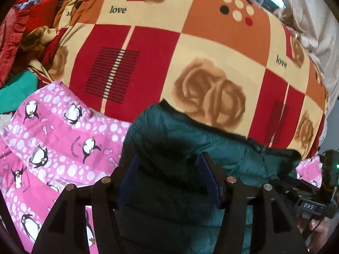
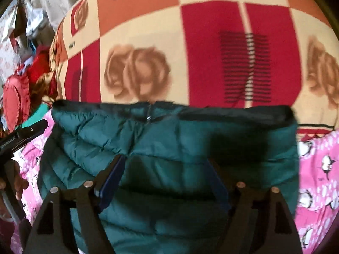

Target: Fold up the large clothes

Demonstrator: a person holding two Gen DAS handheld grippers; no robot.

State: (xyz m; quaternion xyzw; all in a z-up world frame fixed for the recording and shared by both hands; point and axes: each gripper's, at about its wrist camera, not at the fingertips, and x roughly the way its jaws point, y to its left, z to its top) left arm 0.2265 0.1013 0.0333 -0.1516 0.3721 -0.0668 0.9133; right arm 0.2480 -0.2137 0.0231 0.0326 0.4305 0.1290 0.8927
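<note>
The green puffer jacket [image 2: 169,148] lies folded on the bed, over a pink penguin-print blanket [image 1: 53,139] that covers the near edge, its black-trimmed far hem [image 2: 233,111] reaching onto the big patchwork quilt [image 1: 190,42] with roses and "love" printed on it. A zip pull [image 2: 149,117] shows near the middle of that hem.

It looks light and springy — quilted, air-filled, with a slick nylon shell. I'd expect it to puff back up after pressing and to slide over the blanket underneath, so a pinch through the padding would probably slip. The firmer places to take it seem to be the trimmed hem or the corners of the folded bundle, where seams give some bite.

Both hand-held tools hover just above the jacket, angled steeply down at it. The left gripper [image 1: 169,165] has its blue-padded fingers [image 1: 208,169] spread, only dark green fabric showing between them and nothing pinched; it sits over the jacket's left part, near where it meets the pink blanket. The right gripper [image 2: 167,169] is spread wider — its jaws straddle the jacket's middle without pressing on it. Each tool shows at the edge of the other's view, the left one low at the left [image 2: 23,135], with part of the person's hand [image 2: 19,185] beside it.

Piled clothes in red and teal [image 1: 19,42] crowd the bed's far left corner.
</note>
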